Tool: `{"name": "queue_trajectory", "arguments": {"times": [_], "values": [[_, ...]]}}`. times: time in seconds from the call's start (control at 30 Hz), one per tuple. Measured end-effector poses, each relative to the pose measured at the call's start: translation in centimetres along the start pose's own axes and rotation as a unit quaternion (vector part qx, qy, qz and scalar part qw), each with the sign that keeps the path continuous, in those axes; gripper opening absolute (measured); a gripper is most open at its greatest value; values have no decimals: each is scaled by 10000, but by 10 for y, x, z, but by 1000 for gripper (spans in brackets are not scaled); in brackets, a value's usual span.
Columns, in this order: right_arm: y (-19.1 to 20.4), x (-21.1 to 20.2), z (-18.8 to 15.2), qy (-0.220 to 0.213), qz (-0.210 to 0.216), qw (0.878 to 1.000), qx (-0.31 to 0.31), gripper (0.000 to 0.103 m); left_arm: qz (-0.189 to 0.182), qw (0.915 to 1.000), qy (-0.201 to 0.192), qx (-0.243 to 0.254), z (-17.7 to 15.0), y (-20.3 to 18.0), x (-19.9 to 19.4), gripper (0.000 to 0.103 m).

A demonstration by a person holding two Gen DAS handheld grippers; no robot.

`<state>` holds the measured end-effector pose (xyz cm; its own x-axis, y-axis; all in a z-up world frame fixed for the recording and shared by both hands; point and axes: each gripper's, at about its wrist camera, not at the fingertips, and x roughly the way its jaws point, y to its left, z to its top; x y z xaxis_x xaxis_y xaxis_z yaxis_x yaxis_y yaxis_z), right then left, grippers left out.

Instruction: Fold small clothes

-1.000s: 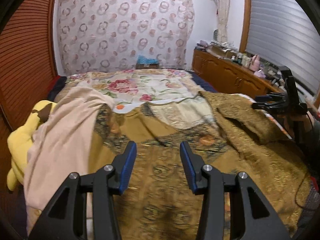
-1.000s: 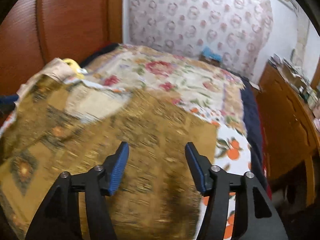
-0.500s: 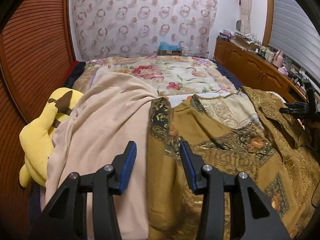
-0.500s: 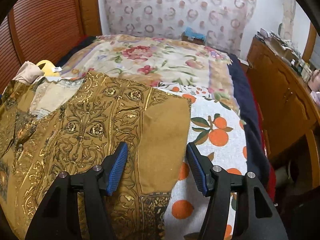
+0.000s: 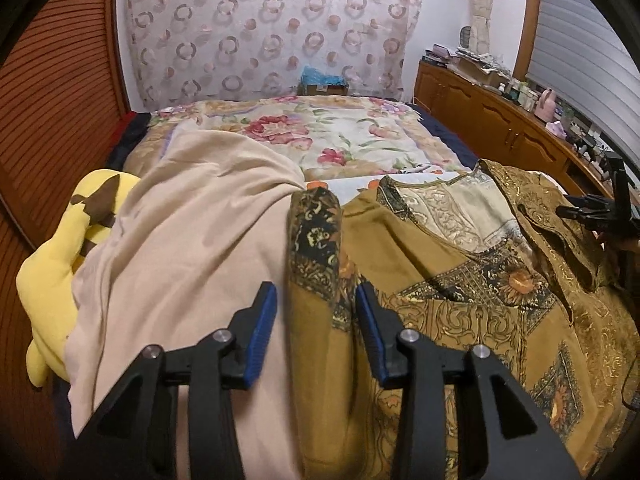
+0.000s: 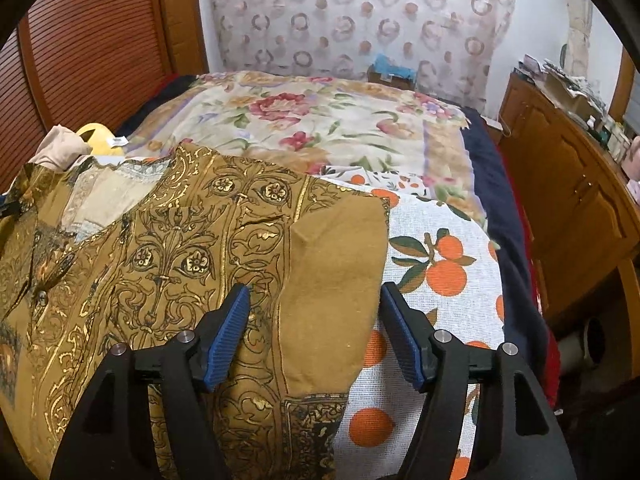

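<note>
One brown-and-gold patterned shirt [image 6: 168, 264] lies spread across the near part of the bed, its right sleeve [image 6: 332, 280] flat on a white cloth printed with oranges [image 6: 444, 264]. Its left sleeve [image 5: 316, 248] runs up alongside a single beige garment [image 5: 192, 248] draped just beside it, the two touching along their edges. One yellow plush toy [image 5: 52, 264] pokes out from under the beige garment at the bed's left side.

The left gripper [image 5: 316, 328] hangs low over the left sleeve, its blue fingers [image 5: 262, 330] set a moderate way apart with the sleeve's brown cloth showing between them; nothing is pinched. The right gripper [image 6: 314, 330] is spread wider, one finger over the gold scrollwork, the other past the sleeve's edge above the orange-print cloth, also holding nothing.

Farther back lies one floral bedspread [image 5: 332, 136], then a curtain with ring patterns [image 5: 272, 28], and a long wooden cabinet [image 6: 568, 184] along the right wall.

Only the left wrist view shows the plush toy's brown-tipped ear and a black stand [image 5: 608, 212] at the bed's right edge. Only the right wrist view shows the right sleeve whole, the orange print and the dark blue blanket edge [image 6: 504, 216].
</note>
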<state>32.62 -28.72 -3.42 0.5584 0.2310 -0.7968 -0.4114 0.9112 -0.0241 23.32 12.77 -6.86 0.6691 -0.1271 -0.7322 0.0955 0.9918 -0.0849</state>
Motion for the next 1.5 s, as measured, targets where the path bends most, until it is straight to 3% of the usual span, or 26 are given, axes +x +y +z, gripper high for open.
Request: {"name": "queue_trajectory", "arguments": {"times": [0.07, 0.2, 0.37, 0.47, 0.53, 0.63, 0.8, 1.1, 1.5], "values": [[0, 0, 0, 1, 0, 10000, -1, 68, -19, 10000, -9, 53, 3, -1, 1, 32], [0, 0, 0, 1, 2, 10000, 2, 69, -160, 9998, 23, 101, 8, -1, 4, 3], [2, 1, 1, 16, -3, 10000, -57, 68, -354, 9991, -215, 88, 9, -9, -14, 0], [7, 1, 2, 24, 136, 9998, -121, 53, -480, 9979, -429, 91, 8, -16, -31, 0], [7, 0, 3, 31, 156, 9998, -83, 30, -634, 9966, -522, 74, 7, -20, -40, 0], [6, -4, 5, 76, 383, 9992, 41, 9, -760, 9948, -673, 65, 6, -29, -56, 0], [13, -26, 3, -219, 302, 9993, 63, 3, -928, 9911, -951, 117, -4, -44, -86, 0], [35, -105, -11, -964, 292, 9949, -28, 3, -981, 9878, -1185, 261, -29, -58, -128, 0], [54, -154, -50, -1111, 380, 9931, -24, 2, -1032, 9859, -1268, 357, -64, -79, -149, 0]]}}
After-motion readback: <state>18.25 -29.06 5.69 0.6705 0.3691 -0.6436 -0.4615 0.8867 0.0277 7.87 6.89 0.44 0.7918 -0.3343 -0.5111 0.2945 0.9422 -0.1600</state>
